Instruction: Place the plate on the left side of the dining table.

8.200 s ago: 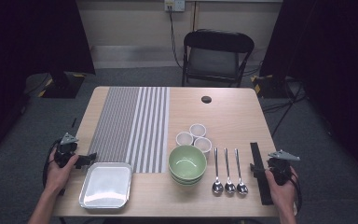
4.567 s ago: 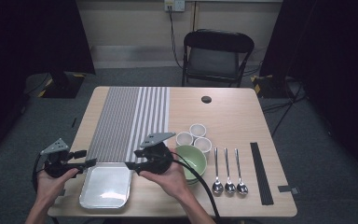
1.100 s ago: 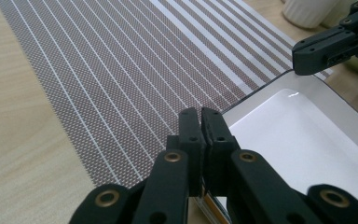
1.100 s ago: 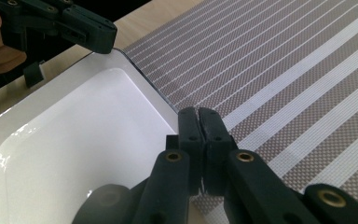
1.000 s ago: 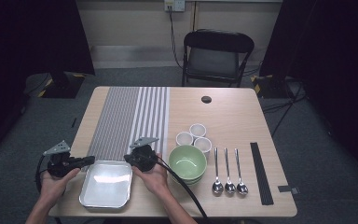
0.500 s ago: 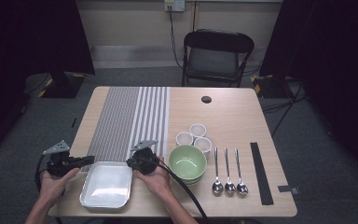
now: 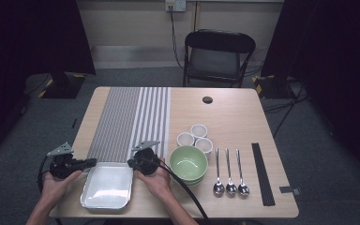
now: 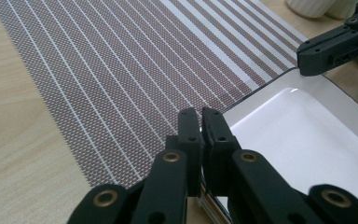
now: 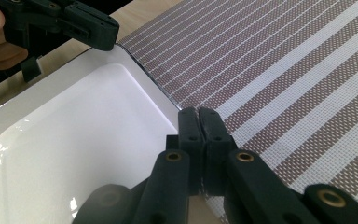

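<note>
Since the first earlier frame both my hands have come in from the bench's outer edges to the white tray, and over the last sec they've barely shifted. Nearest me, the tray sits flat at the bench's front-left, its far edge just over the near end of the striped mat. My left tool is at the tray's far-left corner; in the left gripper view its jaws are together on the tray's rim, rim edge caught betw. them, w/ the mat right beside. My right tool is at the tray's far-right corner; in the right gripper view its jaws are likewise clamped on the rim, and the other tool shows across the tray at the opposite corner. Just right of my right hand stands the green bowl, stacked on another by the look of it. Right of that, three spoons lie side by side, handles pointing away from me, then a long black strip near the bench's right edge. Beyond the bowl, three small white cups huddle together, touching or nearly. Farther off, a small black round thing sits on the bare bench, and past the far edge a dark chair on the floor.
</note>
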